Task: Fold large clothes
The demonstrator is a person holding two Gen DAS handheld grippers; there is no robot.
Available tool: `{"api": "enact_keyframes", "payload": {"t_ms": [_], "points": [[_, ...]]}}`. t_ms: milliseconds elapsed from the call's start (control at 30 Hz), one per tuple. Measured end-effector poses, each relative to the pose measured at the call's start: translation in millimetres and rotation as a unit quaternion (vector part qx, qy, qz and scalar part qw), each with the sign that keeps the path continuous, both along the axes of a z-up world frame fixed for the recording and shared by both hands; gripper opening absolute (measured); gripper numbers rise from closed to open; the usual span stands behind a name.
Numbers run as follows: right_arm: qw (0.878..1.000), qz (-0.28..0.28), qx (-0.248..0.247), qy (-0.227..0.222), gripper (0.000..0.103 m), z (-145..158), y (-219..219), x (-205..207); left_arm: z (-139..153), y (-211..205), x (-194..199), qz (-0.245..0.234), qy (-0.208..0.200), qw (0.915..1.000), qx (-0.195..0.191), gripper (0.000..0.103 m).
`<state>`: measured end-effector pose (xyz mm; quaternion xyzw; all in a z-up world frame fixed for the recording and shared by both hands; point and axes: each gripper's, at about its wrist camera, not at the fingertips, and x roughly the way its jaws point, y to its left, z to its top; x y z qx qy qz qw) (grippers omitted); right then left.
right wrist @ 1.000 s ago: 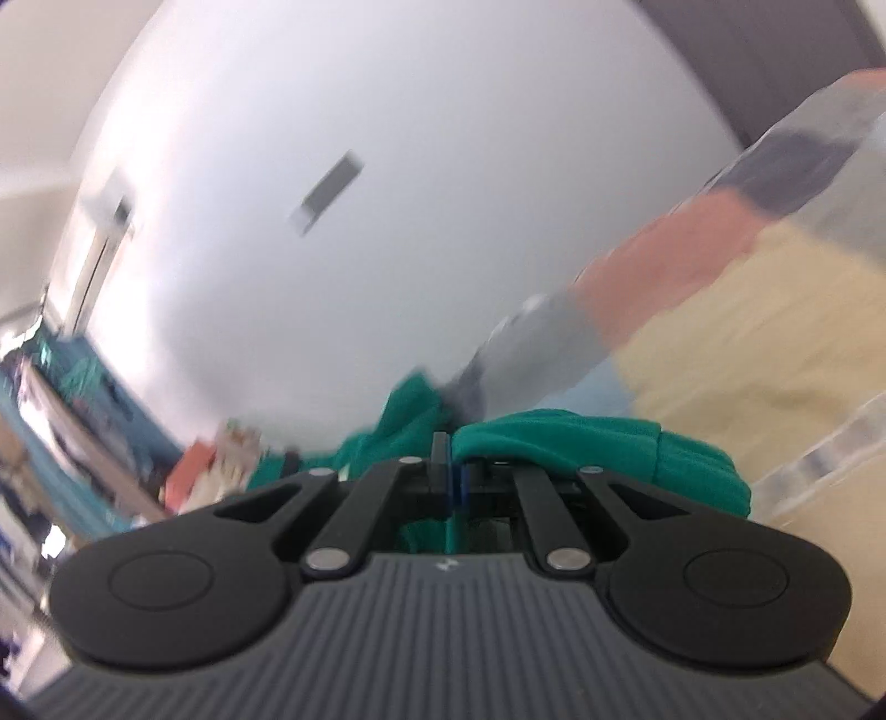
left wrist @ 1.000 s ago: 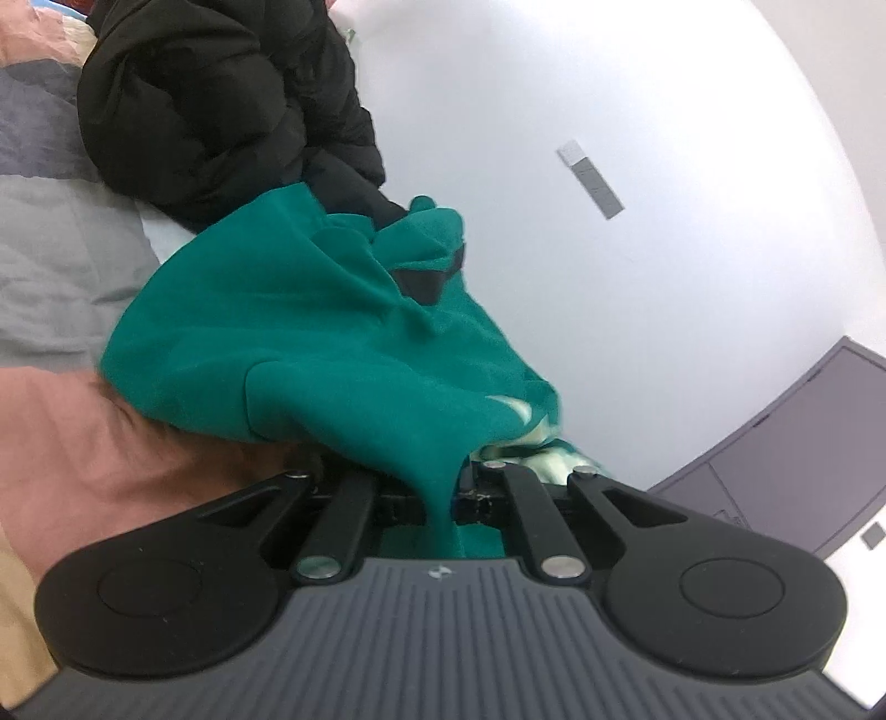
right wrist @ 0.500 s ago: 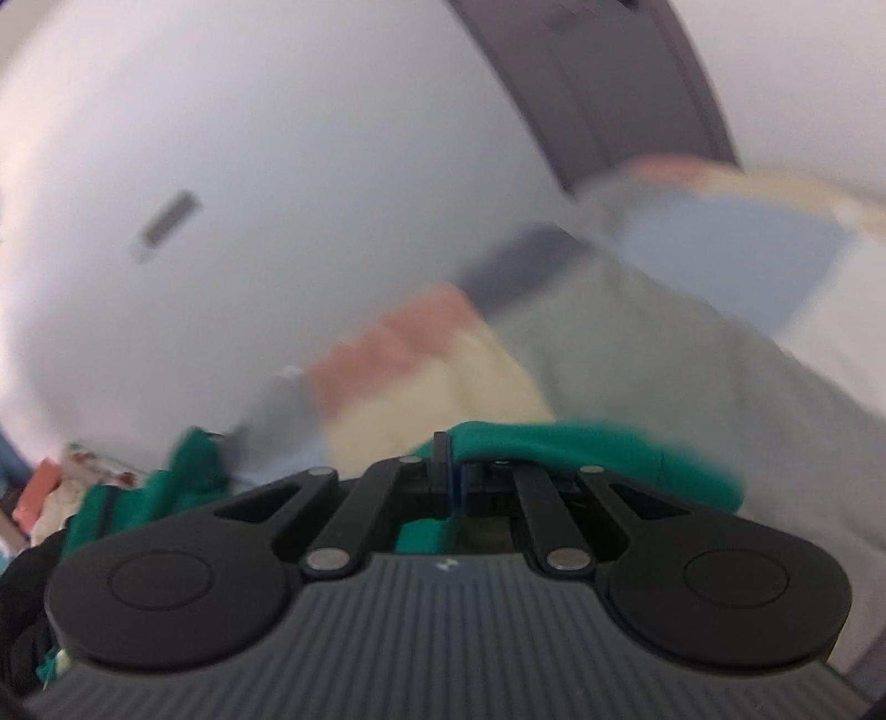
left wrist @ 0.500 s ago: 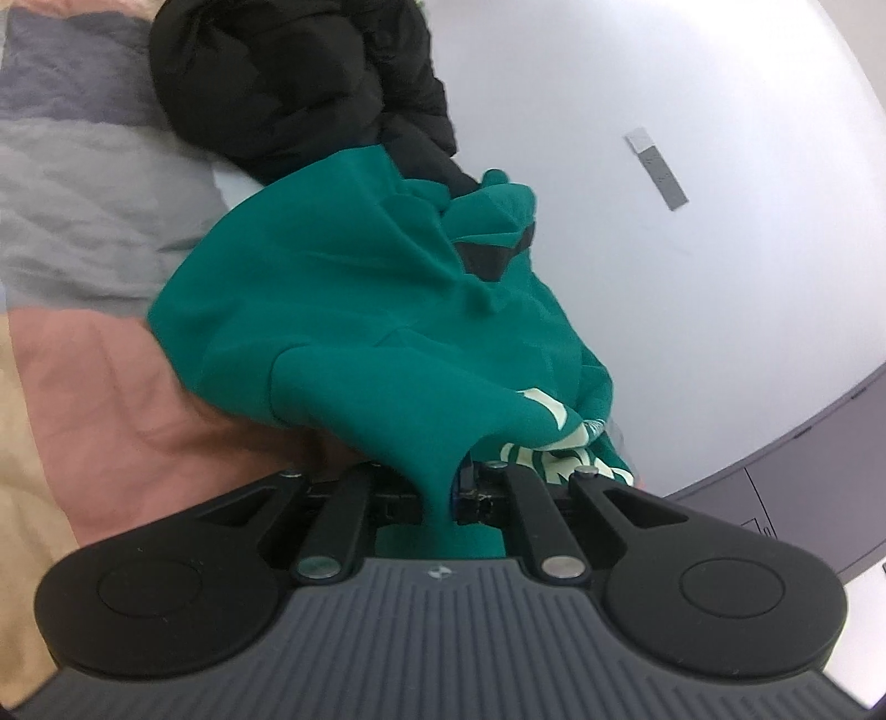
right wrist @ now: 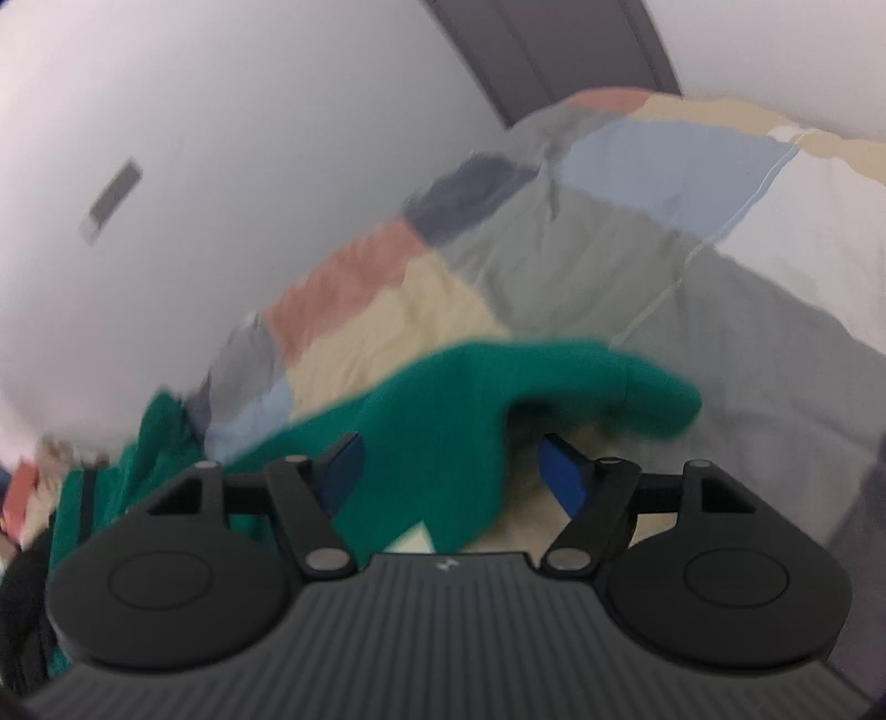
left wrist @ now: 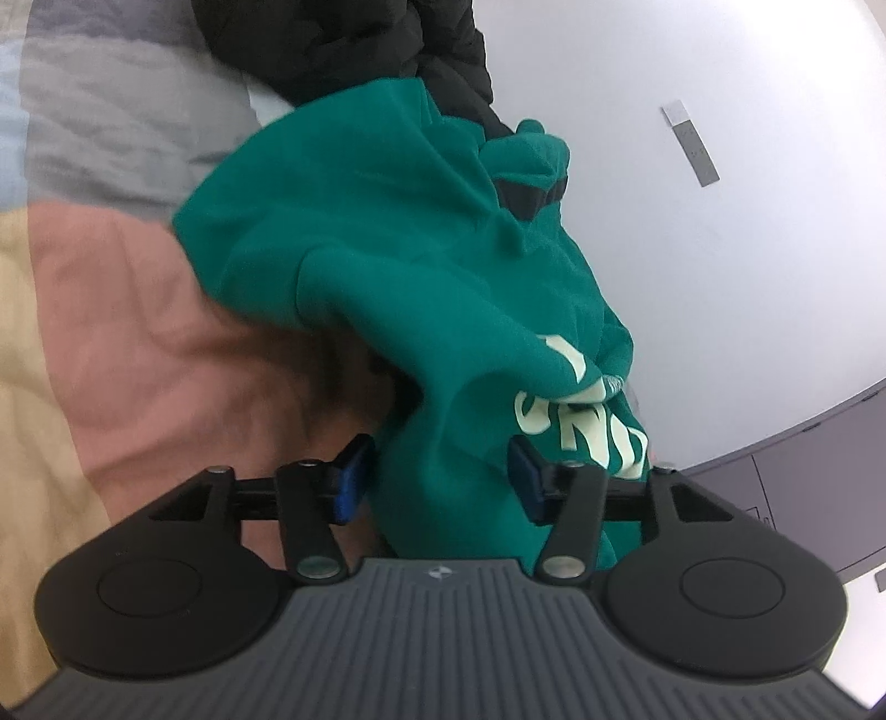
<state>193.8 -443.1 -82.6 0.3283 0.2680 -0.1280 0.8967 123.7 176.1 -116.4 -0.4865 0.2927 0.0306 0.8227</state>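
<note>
Green sweatshirt (left wrist: 398,266) bunched lengthwise between opening left gripper (left wrist: 437,476) fingers (left wrist: 349,471).

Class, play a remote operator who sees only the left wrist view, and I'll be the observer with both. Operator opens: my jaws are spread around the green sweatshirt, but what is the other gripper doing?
Observer: The right gripper is opening too; a blurred fold of the green sweatshirt lies between its pads, unpinched.
Operator: What's beyond that fold?
Observer: A patchwork quilt in grey, blue, tan and pink blocks, running back to the wall.
Operator: Anything else over there?
Observer: A dark grey door behind the quilt's far end.
</note>
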Motion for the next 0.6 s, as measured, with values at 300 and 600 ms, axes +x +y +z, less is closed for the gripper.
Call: {"api": "enact_keyframes", "payload": {"t_ms": [300,600], "points": [[0.988,0.137,0.008,-0.076,0.081,17.4,88.9,-9.8,-6.2,-8.5,0.9,-0.021,-0.012,0.9987,-0.044,0.073],[0.951,0.298,0.067,-0.044,0.086,-21.3,182.7,56.2,-21.9,-13.1,16.8,-0.017,-0.004,0.9979,-0.063,0.073]]}}
